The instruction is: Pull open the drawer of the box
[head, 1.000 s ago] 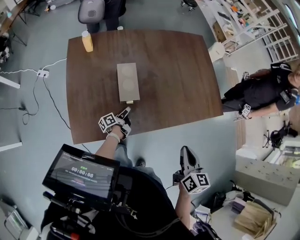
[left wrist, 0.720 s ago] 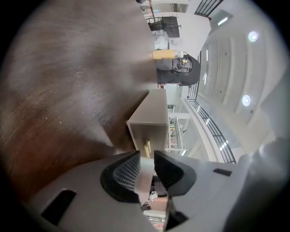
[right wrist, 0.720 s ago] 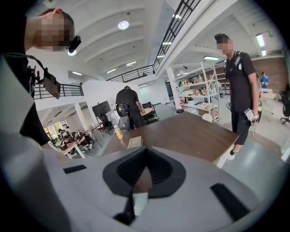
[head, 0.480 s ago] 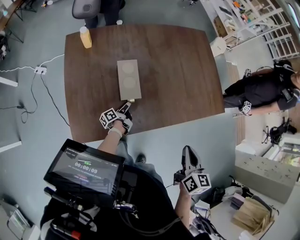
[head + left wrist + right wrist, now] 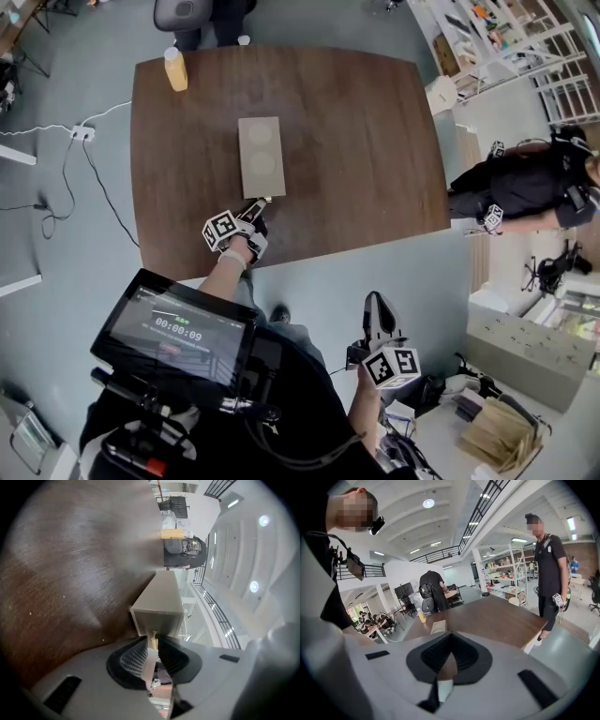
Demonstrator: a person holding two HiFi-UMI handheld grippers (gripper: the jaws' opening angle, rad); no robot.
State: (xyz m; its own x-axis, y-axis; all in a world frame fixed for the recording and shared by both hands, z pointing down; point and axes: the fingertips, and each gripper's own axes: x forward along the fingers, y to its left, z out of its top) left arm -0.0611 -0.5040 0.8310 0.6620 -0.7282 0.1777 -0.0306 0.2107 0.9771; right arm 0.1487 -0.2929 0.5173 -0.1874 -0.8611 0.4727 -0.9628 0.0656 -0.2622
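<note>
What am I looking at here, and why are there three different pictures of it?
No robot here: a person holds a two-fingered claw in each hand. The overhead picture comes from a camera on the person's head, looking down; the other two come from cameras riding on each claw. On the brown table are a long beige box and, at the far corner, an orange bottle. The left claw is closed on the small handle at the box's near end, ready to pull its drawer. The right claw is closed on nothing, held off the table.
</note>
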